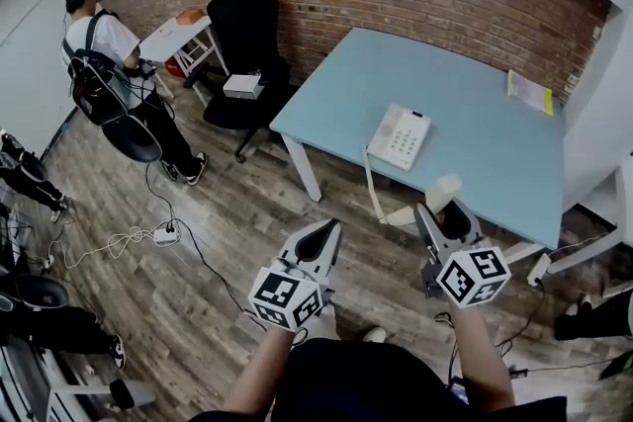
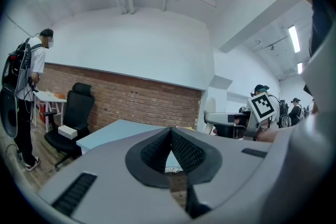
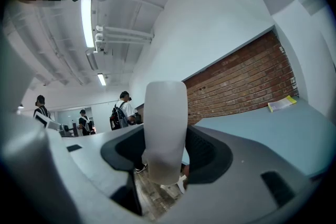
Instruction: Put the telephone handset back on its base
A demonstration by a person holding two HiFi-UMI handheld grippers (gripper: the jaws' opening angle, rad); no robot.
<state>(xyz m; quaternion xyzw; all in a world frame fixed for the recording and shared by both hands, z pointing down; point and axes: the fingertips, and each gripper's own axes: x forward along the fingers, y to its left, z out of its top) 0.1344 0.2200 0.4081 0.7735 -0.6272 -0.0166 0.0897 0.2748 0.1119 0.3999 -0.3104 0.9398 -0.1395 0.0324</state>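
Note:
The white telephone base (image 1: 400, 136) lies on the light blue table (image 1: 465, 104), near its front edge. Its coiled cord (image 1: 371, 185) hangs off the edge down to the white handset (image 1: 435, 197), which my right gripper (image 1: 442, 213) is shut on, held in the air in front of the table. In the right gripper view the handset (image 3: 165, 131) stands upright between the jaws. My left gripper (image 1: 322, 239) is shut with nothing in it, level with the right one and to its left; its jaws (image 2: 170, 136) meet at the tips.
A black office chair (image 1: 240, 49) with a white box (image 1: 242, 86) on its seat stands left of the table. A yellow booklet (image 1: 530, 92) lies at the table's far right. A person (image 1: 124, 74) stands at left; a power strip (image 1: 164, 233) and cables lie on the wood floor.

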